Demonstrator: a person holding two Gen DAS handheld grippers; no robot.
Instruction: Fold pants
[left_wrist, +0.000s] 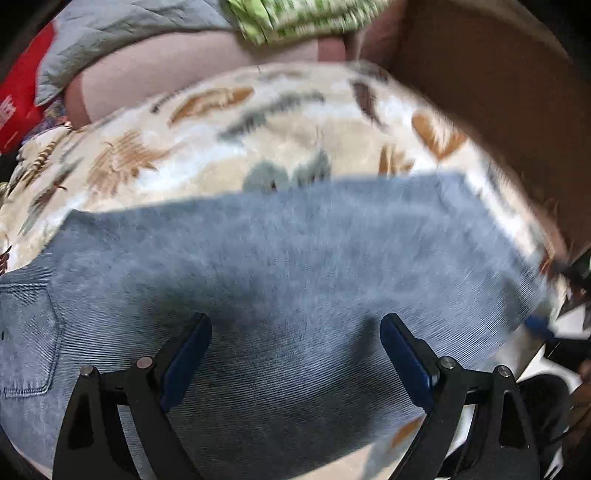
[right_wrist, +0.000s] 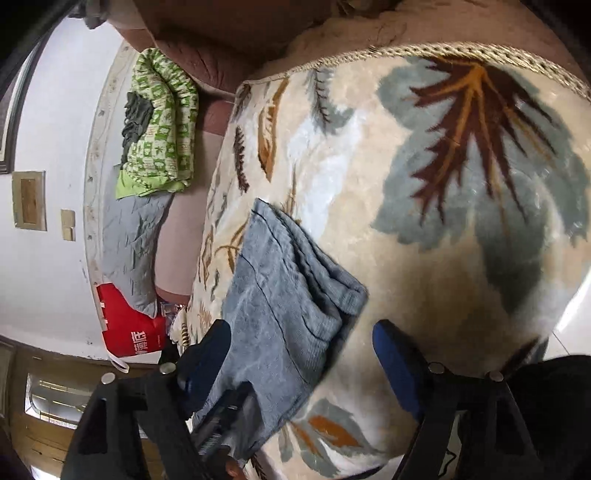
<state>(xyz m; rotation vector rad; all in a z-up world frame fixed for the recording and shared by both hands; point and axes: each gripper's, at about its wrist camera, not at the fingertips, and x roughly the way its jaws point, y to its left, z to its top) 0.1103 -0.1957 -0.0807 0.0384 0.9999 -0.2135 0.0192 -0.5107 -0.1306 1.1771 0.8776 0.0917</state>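
Spread over the bed, a cream plush blanket with leaf print (right_wrist: 369, 177) gave the faded blue denim pants (right_wrist: 280, 295) a flat base for folding. Both left tongs (left_wrist: 295, 332) and right tongs (right_wrist: 301, 339) stood wide above the cloth, seemingly gripping nothing.

A leaf-patterned blanket (right_wrist: 424, 184) covers the bed, with a green quilt (right_wrist: 162, 125), grey pillow (right_wrist: 129, 254) and red bag (right_wrist: 125, 328) beyond

pants (left_wrist: 280, 266) showing faded ribbed denim cloth, matt and coarse. blanket (right_wrist: 424, 192) under them looks plush, soft fleece with a slight sheen. left tongs (left_wrist: 295, 354): matt black plastic arms, blue rubbery pads, shiny metal pins.
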